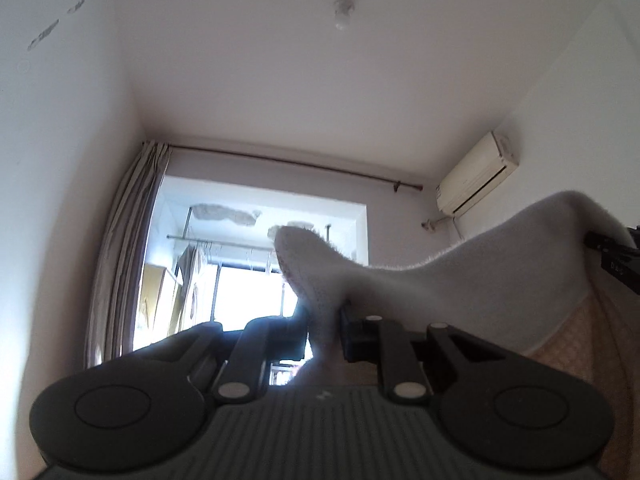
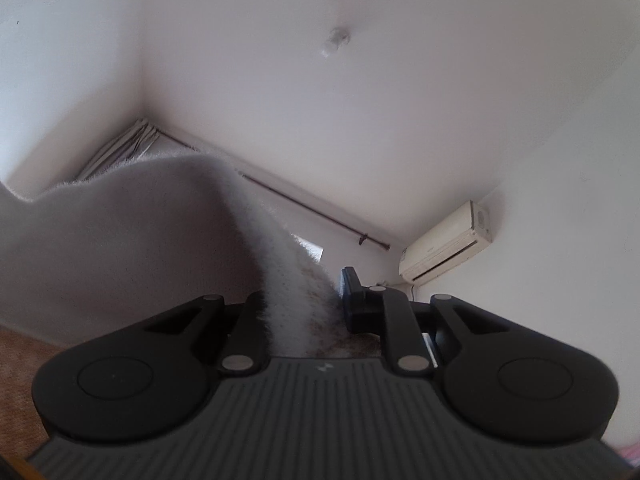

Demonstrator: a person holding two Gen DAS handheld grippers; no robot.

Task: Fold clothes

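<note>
Fuzzy white knit is filling the gap between the fingers of the left gripper, which is pinching an edge of a pale sweater; a corner of the cloth is sticking up past the fingers against the bright window. The right gripper is pinching the same sweater in the same way, a band of knit running down between its fingers. Both cameras are tilting upward, so the garment is hanging in the air between the two grippers, sagging in a shallow curve, with the black tip of the right gripper peeking in at the edge of the left view. Beyond it are showing a curtain, a curtain rod, an air conditioner on the wall and a ceiling lamp. A tan woven surface is lying below the cloth; whether it is a bed or a desk I cannot tell. Judging from this, the sweater is only being lifted and spread out: no finished fold is showing, and laying it down and making the folds are all left to do.
</note>
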